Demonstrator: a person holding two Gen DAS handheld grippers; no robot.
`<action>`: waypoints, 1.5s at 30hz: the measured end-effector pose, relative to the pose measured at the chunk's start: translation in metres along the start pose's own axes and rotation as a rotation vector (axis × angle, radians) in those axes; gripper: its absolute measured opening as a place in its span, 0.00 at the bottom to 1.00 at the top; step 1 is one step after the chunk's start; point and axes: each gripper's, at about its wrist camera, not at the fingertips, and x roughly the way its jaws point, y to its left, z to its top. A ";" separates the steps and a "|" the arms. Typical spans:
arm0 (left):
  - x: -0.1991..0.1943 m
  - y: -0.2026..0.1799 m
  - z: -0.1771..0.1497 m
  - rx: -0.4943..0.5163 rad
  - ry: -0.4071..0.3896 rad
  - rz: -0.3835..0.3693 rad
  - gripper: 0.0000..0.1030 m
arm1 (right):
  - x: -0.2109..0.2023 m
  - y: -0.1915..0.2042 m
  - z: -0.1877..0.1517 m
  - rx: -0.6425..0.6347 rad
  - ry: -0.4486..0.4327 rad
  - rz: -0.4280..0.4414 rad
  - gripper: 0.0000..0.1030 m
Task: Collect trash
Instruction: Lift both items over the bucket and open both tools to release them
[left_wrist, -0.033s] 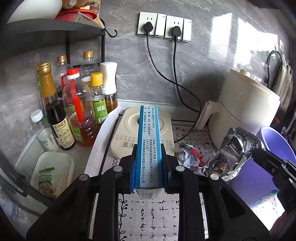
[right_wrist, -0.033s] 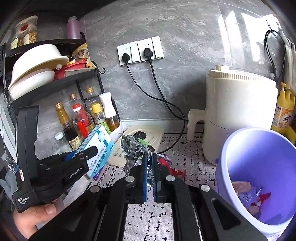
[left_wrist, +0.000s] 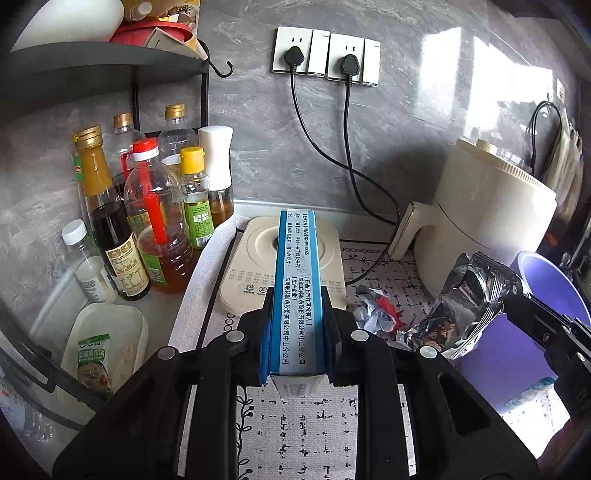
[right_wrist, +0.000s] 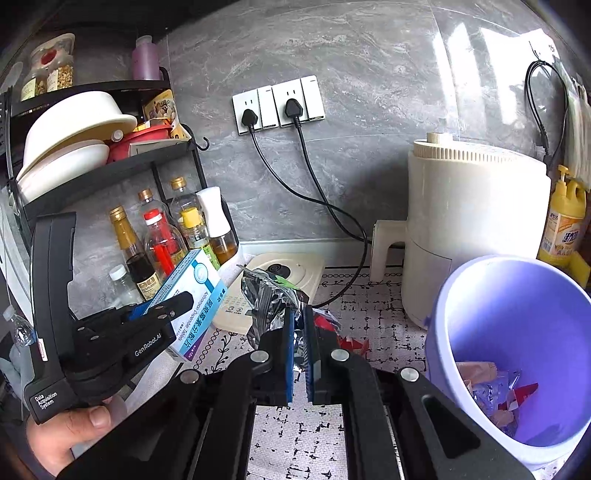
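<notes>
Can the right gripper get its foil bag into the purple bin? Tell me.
Probably yes. The right gripper, shut on the foil bag, sits just left of the purple bin, whose open mouth faces it with nothing between.

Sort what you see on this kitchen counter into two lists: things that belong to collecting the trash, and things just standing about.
Part of the job:
- blue medicine box, in the left claw
- foil bag, in the right claw
- crumpled wrapper
- purple bin

Just standing about:
- sauce bottles
- cream appliance
- wall sockets
</notes>
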 end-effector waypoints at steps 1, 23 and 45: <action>-0.004 -0.002 0.000 0.002 -0.006 -0.005 0.21 | -0.004 -0.002 0.001 0.003 -0.007 -0.006 0.05; -0.036 -0.085 0.024 0.091 -0.081 -0.242 0.21 | -0.098 -0.063 0.023 0.084 -0.166 -0.271 0.06; -0.045 -0.196 0.017 0.247 -0.041 -0.530 0.21 | -0.175 -0.127 -0.026 0.302 -0.136 -0.564 0.55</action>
